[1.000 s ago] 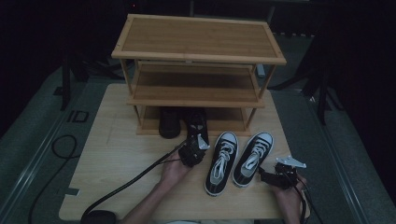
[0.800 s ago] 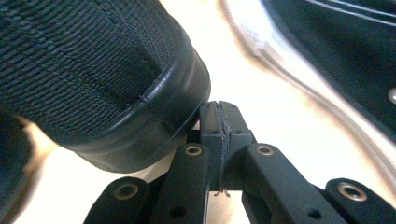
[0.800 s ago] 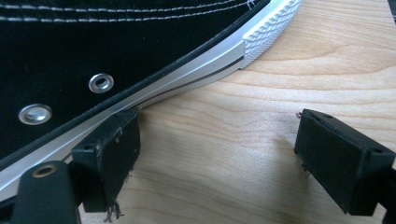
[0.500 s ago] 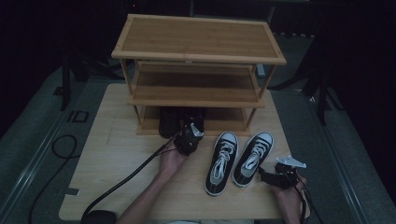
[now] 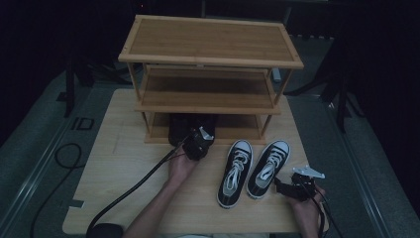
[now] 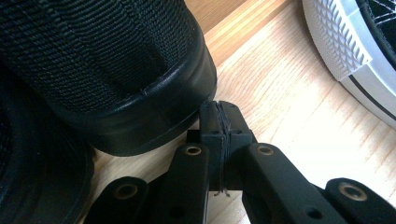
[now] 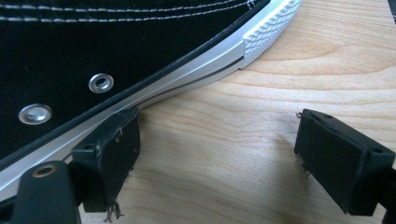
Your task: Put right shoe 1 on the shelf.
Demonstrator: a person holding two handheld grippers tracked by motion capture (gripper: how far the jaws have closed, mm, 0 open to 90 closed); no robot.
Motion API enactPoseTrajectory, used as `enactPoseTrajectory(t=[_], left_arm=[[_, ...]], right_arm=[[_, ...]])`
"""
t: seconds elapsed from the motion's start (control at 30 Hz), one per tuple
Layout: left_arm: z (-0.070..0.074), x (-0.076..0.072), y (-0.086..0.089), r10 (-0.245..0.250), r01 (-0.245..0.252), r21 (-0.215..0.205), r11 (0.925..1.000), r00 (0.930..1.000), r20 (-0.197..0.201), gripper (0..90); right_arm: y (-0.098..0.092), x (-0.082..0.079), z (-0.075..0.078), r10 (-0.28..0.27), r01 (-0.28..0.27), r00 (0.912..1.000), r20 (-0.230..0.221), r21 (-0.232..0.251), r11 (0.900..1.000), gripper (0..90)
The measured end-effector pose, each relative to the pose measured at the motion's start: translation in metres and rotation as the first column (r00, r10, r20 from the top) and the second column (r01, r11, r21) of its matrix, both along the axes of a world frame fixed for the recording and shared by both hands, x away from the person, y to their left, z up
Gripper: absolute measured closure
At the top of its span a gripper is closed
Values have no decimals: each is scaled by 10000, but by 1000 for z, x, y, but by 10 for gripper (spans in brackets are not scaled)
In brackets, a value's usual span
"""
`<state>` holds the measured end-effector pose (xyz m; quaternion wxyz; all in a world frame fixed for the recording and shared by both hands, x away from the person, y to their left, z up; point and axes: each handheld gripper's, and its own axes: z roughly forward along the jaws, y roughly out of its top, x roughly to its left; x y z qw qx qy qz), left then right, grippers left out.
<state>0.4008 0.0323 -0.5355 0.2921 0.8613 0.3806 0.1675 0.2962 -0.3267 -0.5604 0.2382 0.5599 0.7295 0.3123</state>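
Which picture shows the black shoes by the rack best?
The left gripper view: the black shoes loom close, mesh and rubber edge sharp. The high view shows them small and dark under the rack.

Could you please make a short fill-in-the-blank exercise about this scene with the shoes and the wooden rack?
1. The wooden rack has ____ shelves.
2. The jaws of the left gripper are ____.
3. The black shoe lies at the rack's ____ shelf.
4. Beside the right gripper lies a black-and-____ sneaker.

Missing words: three; shut; lowest; white
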Motion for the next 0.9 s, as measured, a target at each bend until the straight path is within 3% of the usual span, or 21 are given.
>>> enactPoseTrajectory(t=[0.2,0.47,0.57,0.9], left_arm=[[-1,-4,1,-401,400,81,9992,9992,87,784],[2,-13,16,-846,853,-263,9960,9961,248,662],[1,-19,24,-834,843,-561,9949,9964,174,638],[-9,-42,54,-706,730,-827,9939,9970,317,598]], right_arm=[[0,0,0,0,0,10000,0,2,10000,143],[0,0,0,2,-2,10000,1,1,10000,143],[0,0,0,-2,2,10000,-2,1,10000,143],[0,0,0,0,0,10000,-1,1,10000,143]])
